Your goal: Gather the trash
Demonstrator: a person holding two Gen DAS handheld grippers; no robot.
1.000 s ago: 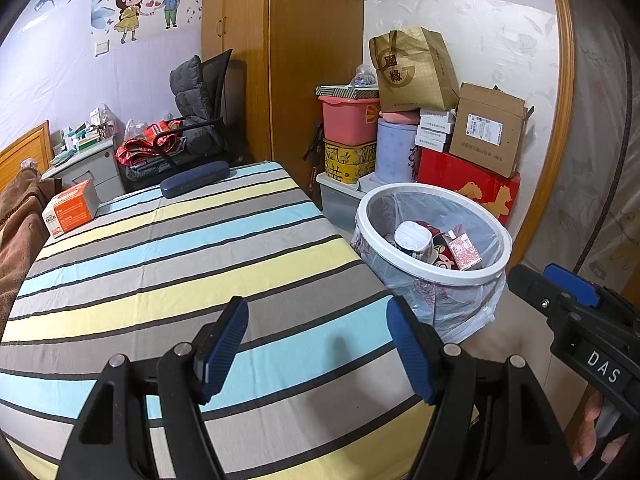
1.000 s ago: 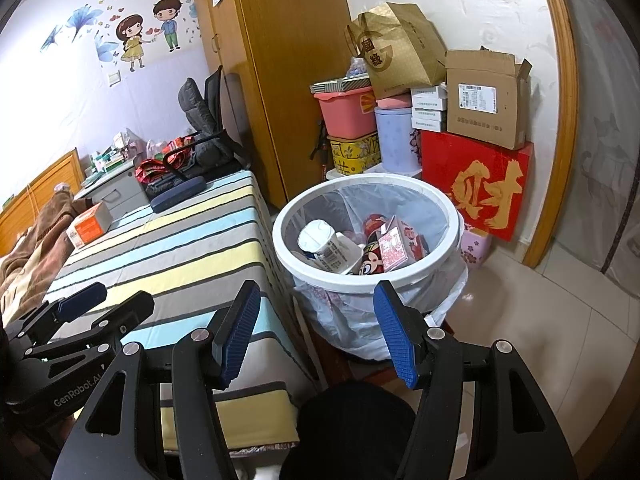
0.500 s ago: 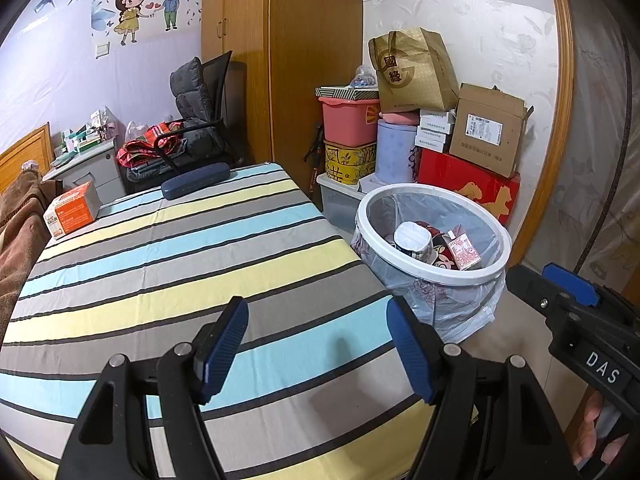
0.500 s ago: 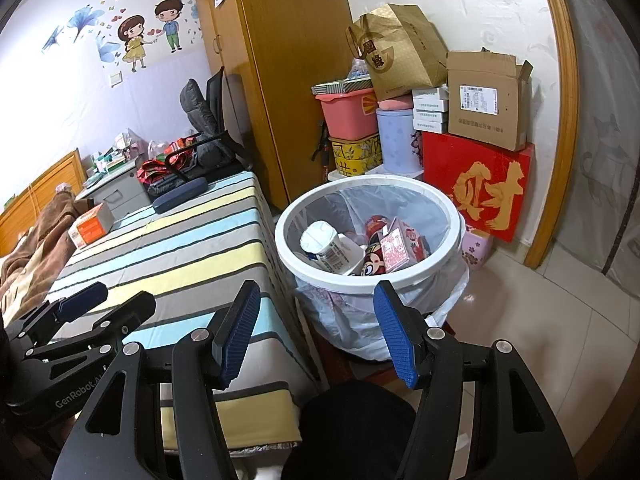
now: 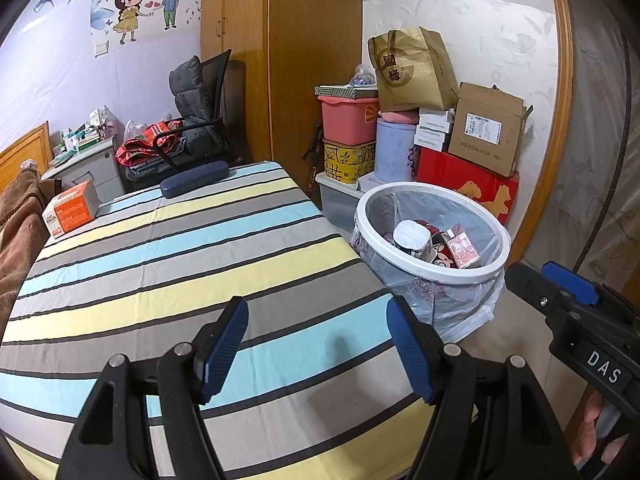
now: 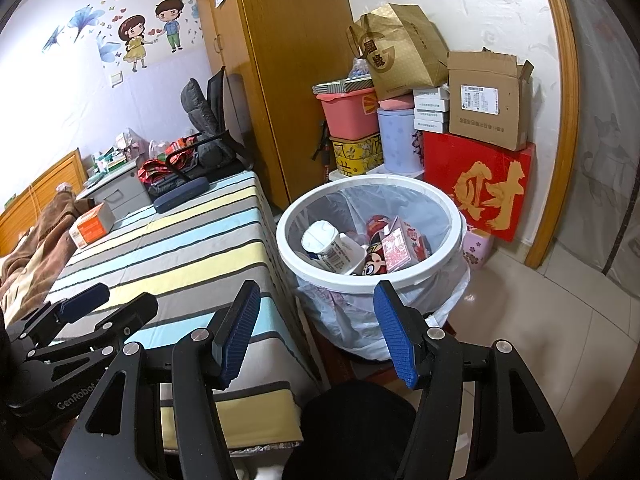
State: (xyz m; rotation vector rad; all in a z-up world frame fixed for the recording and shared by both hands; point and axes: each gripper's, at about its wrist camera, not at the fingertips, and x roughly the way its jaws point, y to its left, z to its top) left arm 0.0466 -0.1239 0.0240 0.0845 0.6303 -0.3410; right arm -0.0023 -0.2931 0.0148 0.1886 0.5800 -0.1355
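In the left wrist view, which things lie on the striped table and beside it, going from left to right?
Orange box → dark blue case → white trash bin → right gripper.

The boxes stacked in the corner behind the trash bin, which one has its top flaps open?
The brown cardboard box with the white shipping label, sitting on the red box. Its flaps stand up; the red box and small white boxes are closed.

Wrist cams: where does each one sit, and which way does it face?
Left wrist: over the striped table, facing across it; open left gripper, right gripper at right edge.
Right wrist: beside the table, facing the trash bin; open right gripper, left gripper at lower left.
Shared: table, bin, orange box.
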